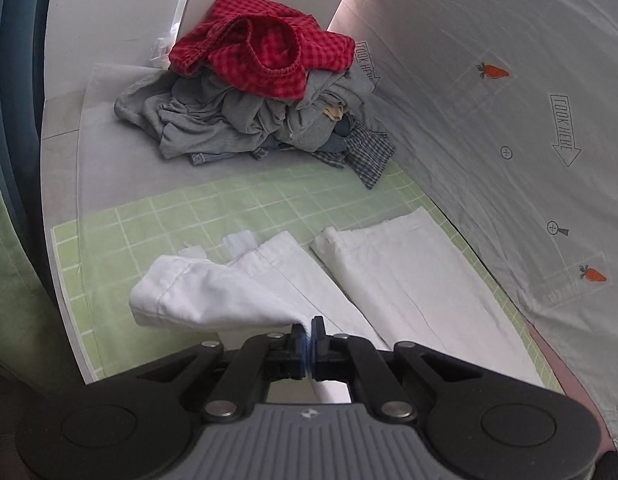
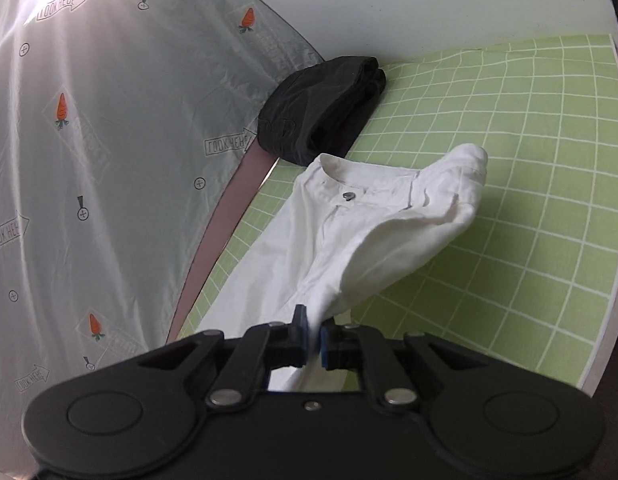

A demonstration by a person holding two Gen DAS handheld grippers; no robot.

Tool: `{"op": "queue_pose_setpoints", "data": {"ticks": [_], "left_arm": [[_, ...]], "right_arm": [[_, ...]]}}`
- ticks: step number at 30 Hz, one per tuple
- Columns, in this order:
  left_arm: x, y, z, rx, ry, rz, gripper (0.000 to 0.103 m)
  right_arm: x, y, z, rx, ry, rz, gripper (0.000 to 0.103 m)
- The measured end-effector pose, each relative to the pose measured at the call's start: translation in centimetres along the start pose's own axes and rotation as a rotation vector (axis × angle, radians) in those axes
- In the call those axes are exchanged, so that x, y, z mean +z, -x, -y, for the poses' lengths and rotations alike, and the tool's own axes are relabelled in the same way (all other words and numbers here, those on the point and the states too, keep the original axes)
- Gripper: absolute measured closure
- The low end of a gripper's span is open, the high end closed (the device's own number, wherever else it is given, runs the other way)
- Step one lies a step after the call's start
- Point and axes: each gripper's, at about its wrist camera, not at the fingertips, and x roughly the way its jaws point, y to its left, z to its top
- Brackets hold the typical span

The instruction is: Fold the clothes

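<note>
White trousers (image 1: 409, 280) lie on a green grid mat (image 1: 229, 208). In the left wrist view my left gripper (image 1: 308, 330) is shut on the fabric of the near trouser leg (image 1: 213, 292), whose hem end is lifted and folded over. The other leg lies flat to the right. In the right wrist view my right gripper (image 2: 312, 330) is shut on the white trousers (image 2: 349, 232) near the waist; the waistband with its button (image 2: 349, 196) lies ahead, one corner raised.
A pile of unfolded clothes (image 1: 253, 120), with a red checked garment (image 1: 261, 52) on top, sits at the far end of the mat. A folded black garment (image 2: 321, 116) lies beyond the waistband. A grey carrot-print sheet (image 1: 509, 120) runs along one side.
</note>
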Motion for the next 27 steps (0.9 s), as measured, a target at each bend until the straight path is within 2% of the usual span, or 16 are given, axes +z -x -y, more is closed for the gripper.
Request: {"op": "queue_pose_setpoints", "data": {"ticks": [4, 6, 10, 14, 16, 18, 20, 22, 23, 24, 25, 27], "left_arm": [[4.2, 0.8, 5.4, -0.101, -0.131, 0.116, 0.1], [5.7, 0.7, 8.3, -0.123, -0.172, 0.172, 0.1], [5.0, -4.0, 9.9, -0.024, -0.136, 0.124, 0.1], [4.7, -8.1, 12.4, 0.032, -0.152, 0.069, 0.1], [5.4, -10.1, 14.5, 0.028, -0.196, 0.079, 0.1], [5.8, -12.7, 16.5, 0.005, -0.243, 0.106, 0.1], [6.5, -17.1, 20.1, -0.048, -0.31, 0.137, 0.1], [6.9, -21.4, 23.5, -0.078, -0.368, 0.157, 0.092], [7.0, -23.0, 24.6, -0.073, -0.374, 0.124, 0.081], [7.1, -23.9, 25.1, -0.07, -0.351, 0.081, 0.07], [6.8, -24.2, 24.8, -0.081, -0.313, 0.06, 0.065], [5.6, -23.7, 22.4, -0.087, -0.259, 0.052, 0.044]], "right_arm": [[0.7, -0.9, -2.2, 0.003, 0.067, 0.028, 0.097], [0.9, -2.4, -3.6, -0.008, 0.102, 0.04, 0.097], [1.2, -5.9, -6.6, -0.036, 0.173, 0.064, 0.097], [1.6, -9.3, -9.6, -0.064, 0.245, 0.089, 0.097], [1.7, -11.0, -11.2, -0.077, 0.28, 0.101, 0.097], [2.7, -15.1, -12.9, -0.076, 0.314, 0.092, 0.097], [3.8, -19.7, -14.7, -0.072, 0.347, 0.079, 0.097], [5.0, -24.2, -16.4, -0.067, 0.38, 0.066, 0.096], [5.5, -26.5, -17.3, -0.065, 0.396, 0.06, 0.095], [5.4, -28.2, -17.9, -0.093, 0.416, 0.042, 0.091], [5.1, -29.6, -18.3, -0.136, 0.437, 0.02, 0.08], [3.9, -30.8, -18.3, -0.2, 0.468, -0.013, 0.07]]}}
